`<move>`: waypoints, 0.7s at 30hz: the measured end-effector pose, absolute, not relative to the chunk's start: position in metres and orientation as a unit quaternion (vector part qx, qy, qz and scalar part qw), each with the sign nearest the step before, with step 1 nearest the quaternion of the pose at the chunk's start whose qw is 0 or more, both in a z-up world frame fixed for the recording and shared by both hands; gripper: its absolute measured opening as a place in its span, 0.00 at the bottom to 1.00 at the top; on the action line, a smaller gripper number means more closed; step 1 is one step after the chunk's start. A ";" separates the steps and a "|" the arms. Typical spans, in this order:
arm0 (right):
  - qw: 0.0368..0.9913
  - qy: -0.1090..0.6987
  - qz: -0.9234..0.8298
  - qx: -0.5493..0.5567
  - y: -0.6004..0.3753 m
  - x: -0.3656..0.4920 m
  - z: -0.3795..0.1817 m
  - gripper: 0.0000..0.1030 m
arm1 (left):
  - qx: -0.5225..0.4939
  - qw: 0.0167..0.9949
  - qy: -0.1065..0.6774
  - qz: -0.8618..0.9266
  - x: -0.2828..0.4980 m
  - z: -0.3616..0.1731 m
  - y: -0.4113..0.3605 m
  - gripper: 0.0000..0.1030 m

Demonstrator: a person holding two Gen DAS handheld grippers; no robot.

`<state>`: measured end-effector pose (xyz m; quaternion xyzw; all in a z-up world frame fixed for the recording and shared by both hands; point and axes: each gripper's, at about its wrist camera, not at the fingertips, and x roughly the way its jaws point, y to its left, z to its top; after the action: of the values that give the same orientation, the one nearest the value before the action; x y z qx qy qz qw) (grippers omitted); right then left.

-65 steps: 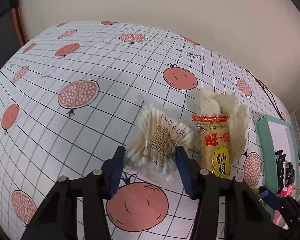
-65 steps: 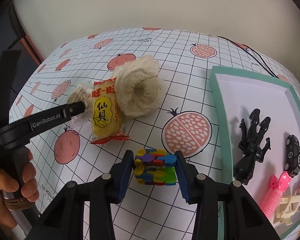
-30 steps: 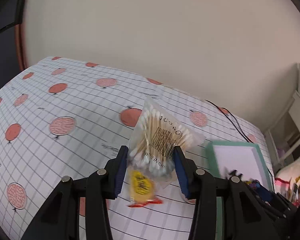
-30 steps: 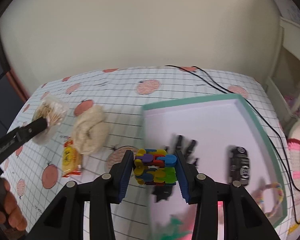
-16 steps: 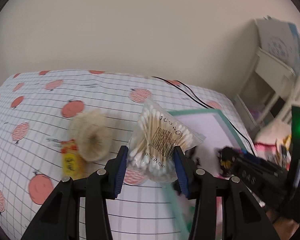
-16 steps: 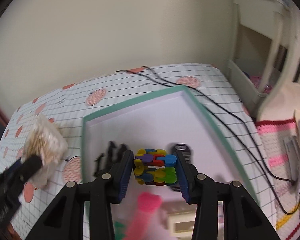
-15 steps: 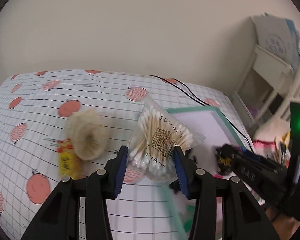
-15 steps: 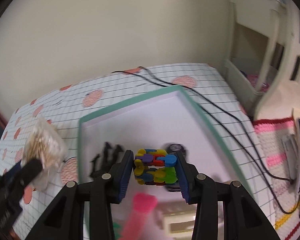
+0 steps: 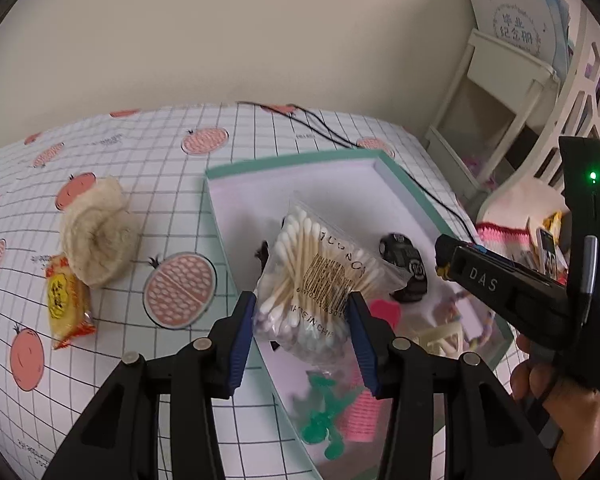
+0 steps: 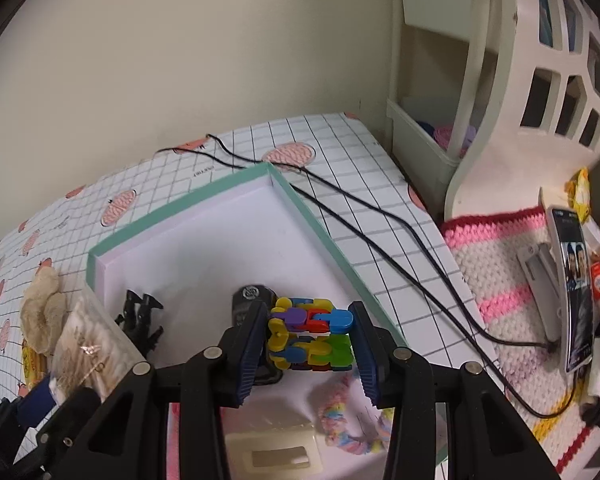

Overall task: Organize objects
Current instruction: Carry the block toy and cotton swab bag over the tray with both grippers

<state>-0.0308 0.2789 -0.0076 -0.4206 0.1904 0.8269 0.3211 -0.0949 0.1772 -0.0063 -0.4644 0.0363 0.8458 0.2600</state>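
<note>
Since half a second ago both loads have slid further in over the teal-rimmed tray [image 10: 300, 200], and the blur has cleared. About two seconds back they were both down on the tabletop [image 9: 172, 168].

My left tongs [image 9: 302, 334] are closed on the bag of cotton swabs [image 9: 316, 280], pinching its lower end so the bag stands up between the blue pads, in the air above the tray's near-left part. My right tongs [image 10: 310, 338] are closed on the colourful linked block toy [image 10: 310, 336], gripped on its two side faces and hanging over the middle of the tray, right in front of the black toy car [image 10: 252, 300].

Handling-wise, I'd guess the swab bag is very light and squishy. The film looks slick and the sticks can shift inside, so I'd keep the squeeze low across the packed bundle, not on the loose plastic corner. The block toy looks like hard plastic but jointed, so it'll probably flop or unfold if held by one link. Flat side faces seem the right spot.

Already in the tray: a black hand-shaped figure [image 10: 140, 316], a green figure [image 9: 324, 424], a pink ribbed thing [image 9: 360, 416], a pastel braided loop [image 10: 348, 420] and a cream clip-like piece [image 10: 276, 452]. The fluffy cream scrunchie [image 9: 96, 236] and the yellow snack packet [image 9: 66, 300] are out on the tabletop, left of the tray.
</note>
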 end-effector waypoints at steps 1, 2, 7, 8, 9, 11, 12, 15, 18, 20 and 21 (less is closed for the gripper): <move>0.321 0.190 0.823 -0.428 0.279 -0.031 -0.010 0.43 | -0.470 0.260 0.036 0.843 -0.095 -0.008 0.177 0.46; 0.322 0.191 0.821 -0.432 0.279 -0.032 -0.012 0.43 | -0.476 0.262 0.034 0.839 -0.096 -0.010 0.176 0.46; 0.319 0.191 0.815 -0.444 0.280 -0.033 -0.019 0.44 | -0.482 0.271 0.035 0.832 -0.095 -0.012 0.174 0.47; 0.319 0.190 0.815 -0.444 0.279 -0.032 -0.019 0.44 | -0.482 0.274 0.035 0.831 -0.095 -0.012 0.174 0.47; 0.320 0.189 0.815 -0.444 0.279 -0.033 -0.019 0.44 | -0.483 0.276 0.035 0.830 -0.095 -0.012 0.174 0.47; 0.320 0.190 0.815 -0.444 0.279 -0.033 -0.019 0.44 | -0.484 0.280 0.037 0.828 -0.095 -0.012 0.175 0.48; 0.321 0.189 0.815 -0.444 0.279 -0.034 -0.019 0.44 | -0.484 0.283 0.038 0.827 -0.094 -0.012 0.175 0.48; 0.323 0.184 0.816 -0.442 0.279 -0.033 -0.017 0.46 | -0.483 0.291 0.039 0.825 -0.094 -0.011 0.175 0.49; 0.324 0.183 0.822 -0.431 0.279 -0.031 -0.013 0.51 | -0.479 0.294 0.034 0.827 -0.095 -0.007 0.172 0.50; 0.324 0.182 0.826 -0.424 0.278 -0.031 -0.010 0.51 | -0.476 0.296 0.027 0.828 -0.096 -0.005 0.169 0.51; 0.324 0.180 0.828 -0.421 0.277 -0.031 -0.009 0.51 | -0.474 0.296 0.024 0.829 -0.097 -0.004 0.167 0.51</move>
<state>-0.0308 0.2769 -0.0085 -0.4210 0.1798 0.8279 0.3240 -0.0972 0.1673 -0.0036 -0.4743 0.0239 0.8288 0.2960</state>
